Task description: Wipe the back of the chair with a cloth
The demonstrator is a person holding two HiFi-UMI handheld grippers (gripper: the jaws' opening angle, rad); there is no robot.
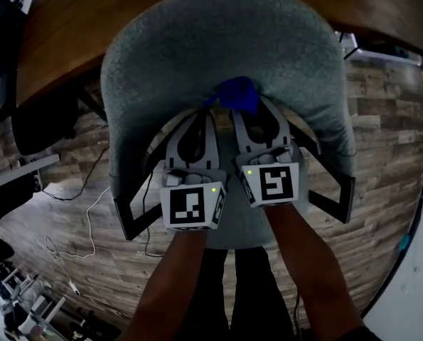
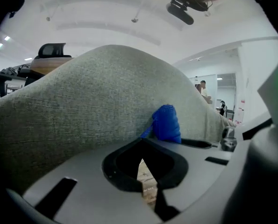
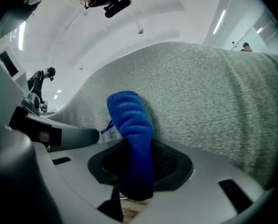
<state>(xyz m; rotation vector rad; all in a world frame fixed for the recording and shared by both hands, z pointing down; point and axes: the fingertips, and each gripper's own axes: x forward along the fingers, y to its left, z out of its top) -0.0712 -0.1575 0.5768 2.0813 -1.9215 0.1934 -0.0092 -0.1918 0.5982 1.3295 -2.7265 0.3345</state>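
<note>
**Left gripper** (image 1: pixel 205 112): in my left hand, jaws pressed together with nothing between them. The tips (image 2: pixel 146 138) sit close to the chair fabric, just left of the cloth.

**Right gripper** (image 1: pixel 245 114): in my right hand, side by side with the left. The jaws (image 3: pixel 129 146) are clenched on the cloth, which stands up out of them.

**Cloth** (image 1: pixel 237 94): blue and bunched. Its free end (image 3: pixel 128 115) lies against the chair back, about the middle of its width.

**Chair** (image 1: pixel 218 48): grey woven fabric with a rounded back (image 2: pixel 92 92), filling the space ahead of both grippers.

**Desk** (image 1: pixel 83 27): brown wood, beyond the chair's far edge.

**Floor** (image 1: pixel 385 133): wood planks, with a thin white cable (image 1: pixel 87 222) trailing at the left.
</note>
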